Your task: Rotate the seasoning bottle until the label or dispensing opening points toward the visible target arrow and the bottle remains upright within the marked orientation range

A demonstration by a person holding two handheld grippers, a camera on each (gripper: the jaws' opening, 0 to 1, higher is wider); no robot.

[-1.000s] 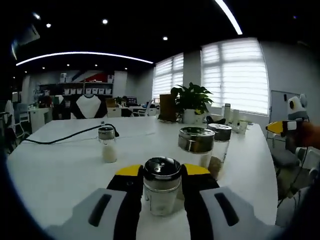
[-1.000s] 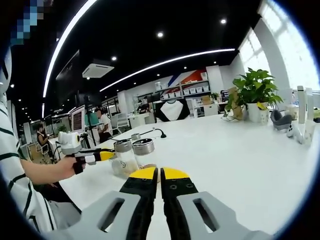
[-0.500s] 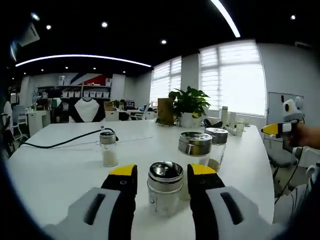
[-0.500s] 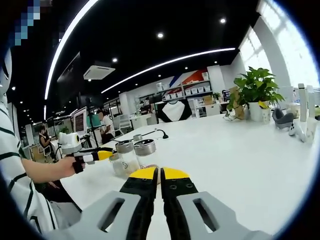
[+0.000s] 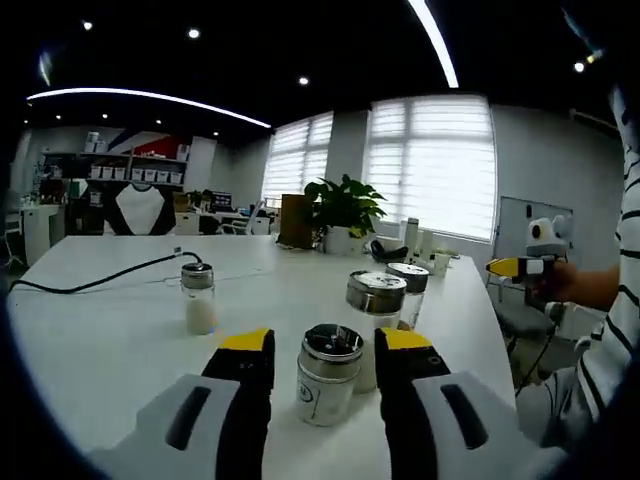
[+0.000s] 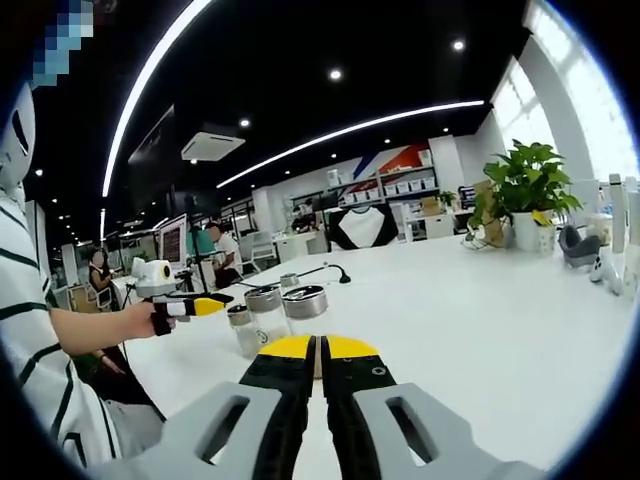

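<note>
Seasoning bottle (image 5: pixel 328 373): clear glass, squat, with a shiny perforated metal cap and a small dark mark low on its side; upright on the white bench (image 5: pixel 110 330), between the jaws of the left gripper (image 5: pixel 327 352). Jaws set wide, yellow-tipped, standing either side of the bottle with a gap visible on each side, not gripping.

Counted in the left gripper view: four bottles. Beyond the near one, a wider chrome-capped jar (image 5: pixel 376 308) just behind it, a second capped jar (image 5: pixel 408 290) behind that with brownish contents, and a slim shaker (image 5: pixel 199 298) of white powder standing apart to the left. One black cable (image 5: pixel 90 280) trailing across the bench; one potted plant (image 5: pixel 343 212) at the far end. Right gripper (image 5: pixel 525 265) seen off the bench edge, in a hand with a striped sleeve.

Right gripper view: own right gripper (image 6: pixel 319 352) with jaws pressed together, holding nothing, above the bench (image 6: pixel 480 310). Further off, the cluster of bottles (image 6: pixel 280 315) from the other side, partly overlapping so the count is unclear, and the left gripper (image 6: pixel 185 303) with the hand (image 6: pixel 135 322) holding it. Shelving and seated people in the background.
</note>
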